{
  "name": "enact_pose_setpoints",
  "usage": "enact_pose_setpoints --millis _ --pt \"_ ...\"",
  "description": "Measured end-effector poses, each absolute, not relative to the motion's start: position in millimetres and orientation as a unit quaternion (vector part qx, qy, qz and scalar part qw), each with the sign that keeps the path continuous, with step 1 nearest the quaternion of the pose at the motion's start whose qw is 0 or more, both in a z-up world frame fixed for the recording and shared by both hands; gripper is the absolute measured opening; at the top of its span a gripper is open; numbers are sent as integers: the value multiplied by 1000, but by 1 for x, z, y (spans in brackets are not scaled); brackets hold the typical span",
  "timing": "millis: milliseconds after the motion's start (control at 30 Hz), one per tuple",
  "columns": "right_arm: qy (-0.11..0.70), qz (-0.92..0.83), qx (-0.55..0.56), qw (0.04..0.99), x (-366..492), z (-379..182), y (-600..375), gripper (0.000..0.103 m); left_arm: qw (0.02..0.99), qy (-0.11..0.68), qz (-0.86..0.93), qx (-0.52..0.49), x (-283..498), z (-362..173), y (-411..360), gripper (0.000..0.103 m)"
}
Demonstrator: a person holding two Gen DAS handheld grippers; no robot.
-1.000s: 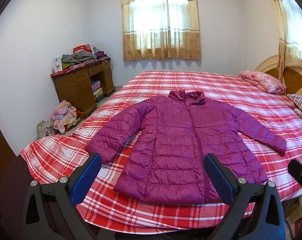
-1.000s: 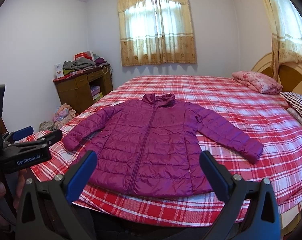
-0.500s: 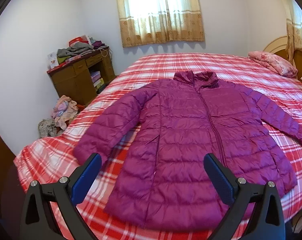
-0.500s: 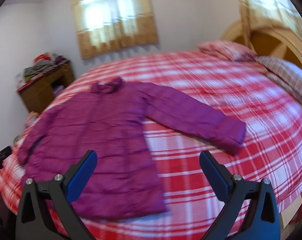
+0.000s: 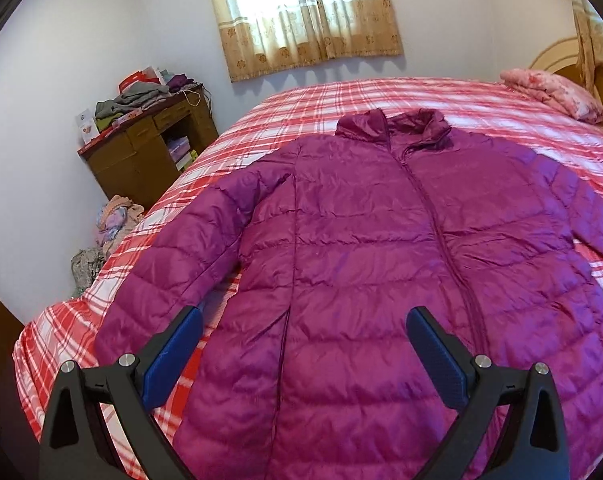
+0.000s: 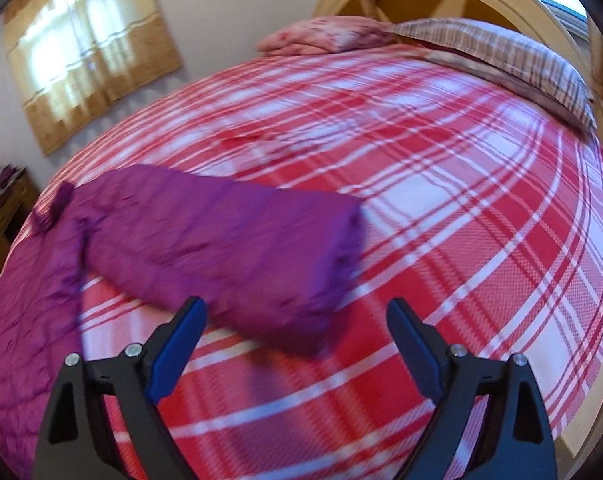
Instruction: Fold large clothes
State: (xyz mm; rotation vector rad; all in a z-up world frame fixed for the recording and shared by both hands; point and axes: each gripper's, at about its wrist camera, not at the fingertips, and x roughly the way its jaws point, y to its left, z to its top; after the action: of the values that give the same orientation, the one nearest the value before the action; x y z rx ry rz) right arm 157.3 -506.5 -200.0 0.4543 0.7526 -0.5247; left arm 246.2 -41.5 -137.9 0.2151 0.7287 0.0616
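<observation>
Right tool [image 6: 295,338], jaws wide but just narrowing, had swung down over the quilted purple jacket's [image 5: 381,280] sleeve cuff [image 6: 333,256]; folding looked unstarted.

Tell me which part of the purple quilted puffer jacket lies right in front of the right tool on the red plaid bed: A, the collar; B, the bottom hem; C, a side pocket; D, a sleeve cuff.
D: in the right wrist view, the cuff end of the purple quilted puffer jacket's sleeve lies just ahead of the open right tool, flat on the red plaid bed.
</observation>
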Motion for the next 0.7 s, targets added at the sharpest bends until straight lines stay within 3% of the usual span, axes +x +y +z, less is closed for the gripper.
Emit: enact_pose_setpoints --millis 200,467,600,667,700 --pt "353 -255 225 872 166 -211 -526 90 921 370 44 115 272 -155 -40 102" --pt "325 -262 258 871 165 -212 -541 75 911 393 55 114 298 -173 -28 102" --pt "318 -274 269 867 157 -210 -547 75 907 401 75 101 312 -174 -9 102" --pt "333 -271 262 865 162 -212 -546 60 905 409 78 93 314 -176 -3 102" --pt "335 -262 258 868 165 -211 -544 32 904 411 78 91 313 -176 -2 102"
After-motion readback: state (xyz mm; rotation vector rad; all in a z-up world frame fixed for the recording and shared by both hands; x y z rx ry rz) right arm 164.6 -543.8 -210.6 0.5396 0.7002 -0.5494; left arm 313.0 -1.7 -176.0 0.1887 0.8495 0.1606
